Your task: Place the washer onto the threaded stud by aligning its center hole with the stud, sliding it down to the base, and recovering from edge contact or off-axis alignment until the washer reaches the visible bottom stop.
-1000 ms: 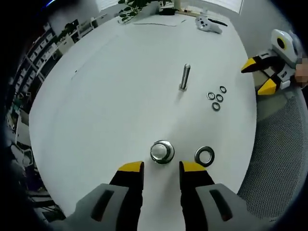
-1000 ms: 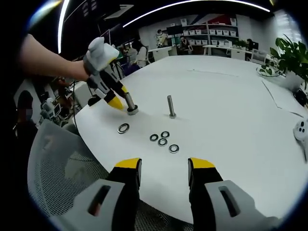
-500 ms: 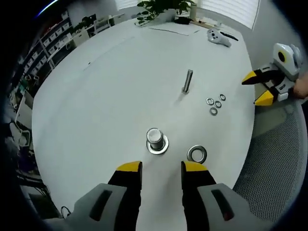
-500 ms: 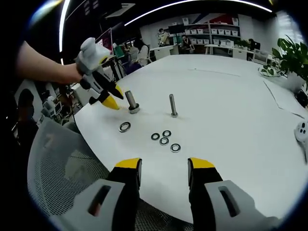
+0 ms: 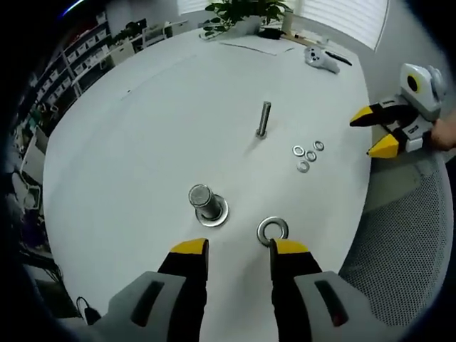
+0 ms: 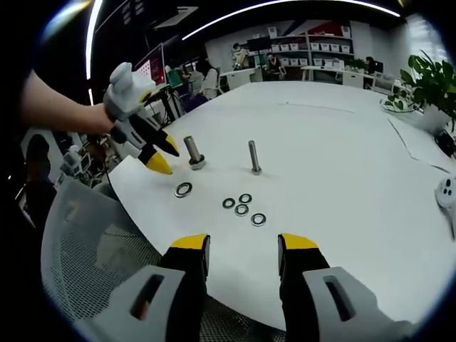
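Note:
On the white round table stands a thick threaded stud [image 5: 205, 202] [image 6: 192, 151] with a washer at its base. A large loose washer [image 5: 273, 230] [image 6: 183, 189] lies flat just ahead of my left gripper [image 5: 231, 249], which is open and empty, a little behind the stud. A thinner upright bolt [image 5: 263, 119] [image 6: 253, 157] stands further in. Several small washers [image 5: 306, 153] [image 6: 242, 207] lie near it. My right gripper [image 6: 242, 246] is open and empty near the table edge, short of the small washers. In the right gripper view the left gripper [image 6: 153, 153] hovers beside the stud.
A mesh chair [image 5: 399, 235] [image 6: 92, 249] sits at the table edge between the two grippers. A white controller [image 5: 320, 58] [image 6: 445, 194], a potted plant [image 5: 242, 11] [image 6: 427, 89] and papers lie at the far side. Office shelves and people stand behind.
My left gripper has drawn back from the stud toward the table edge and shifted toward the large loose washer. The right gripper has stayed put.

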A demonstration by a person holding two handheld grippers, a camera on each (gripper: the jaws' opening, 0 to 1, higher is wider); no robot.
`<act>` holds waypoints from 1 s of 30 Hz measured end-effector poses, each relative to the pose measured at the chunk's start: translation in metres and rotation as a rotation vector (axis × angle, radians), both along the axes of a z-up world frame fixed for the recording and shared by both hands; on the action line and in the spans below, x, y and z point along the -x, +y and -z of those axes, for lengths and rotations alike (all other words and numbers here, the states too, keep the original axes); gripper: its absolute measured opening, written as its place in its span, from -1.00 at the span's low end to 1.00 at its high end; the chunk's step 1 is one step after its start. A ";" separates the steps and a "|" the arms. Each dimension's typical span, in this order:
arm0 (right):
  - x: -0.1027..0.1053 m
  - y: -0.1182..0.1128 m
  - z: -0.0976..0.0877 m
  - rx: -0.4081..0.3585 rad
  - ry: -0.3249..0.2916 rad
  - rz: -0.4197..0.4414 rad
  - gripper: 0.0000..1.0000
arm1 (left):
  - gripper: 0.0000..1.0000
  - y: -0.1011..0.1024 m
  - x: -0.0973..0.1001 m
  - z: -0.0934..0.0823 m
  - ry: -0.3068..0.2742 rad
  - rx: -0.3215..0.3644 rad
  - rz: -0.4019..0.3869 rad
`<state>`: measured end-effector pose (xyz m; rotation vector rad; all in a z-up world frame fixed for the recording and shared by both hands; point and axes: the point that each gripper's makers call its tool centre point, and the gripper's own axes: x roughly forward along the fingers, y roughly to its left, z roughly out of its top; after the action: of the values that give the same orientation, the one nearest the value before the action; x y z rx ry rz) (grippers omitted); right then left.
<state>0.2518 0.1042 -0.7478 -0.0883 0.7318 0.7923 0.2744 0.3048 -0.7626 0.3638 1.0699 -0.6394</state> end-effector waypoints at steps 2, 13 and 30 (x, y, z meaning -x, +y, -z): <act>0.000 0.000 0.000 0.001 -0.002 -0.002 -0.19 | -0.35 -0.002 0.002 0.001 -0.004 0.001 0.003; -0.002 -0.001 -0.001 0.001 -0.008 0.014 -0.19 | -0.32 -0.014 0.015 0.015 0.019 0.010 0.030; -0.004 -0.001 -0.001 0.007 -0.009 0.022 -0.19 | -0.39 -0.031 0.016 0.032 0.002 -0.049 0.109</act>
<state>0.2553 0.1027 -0.7465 -0.0901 0.7257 0.7681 0.2581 0.2741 -0.7943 0.4661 1.0748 -0.7114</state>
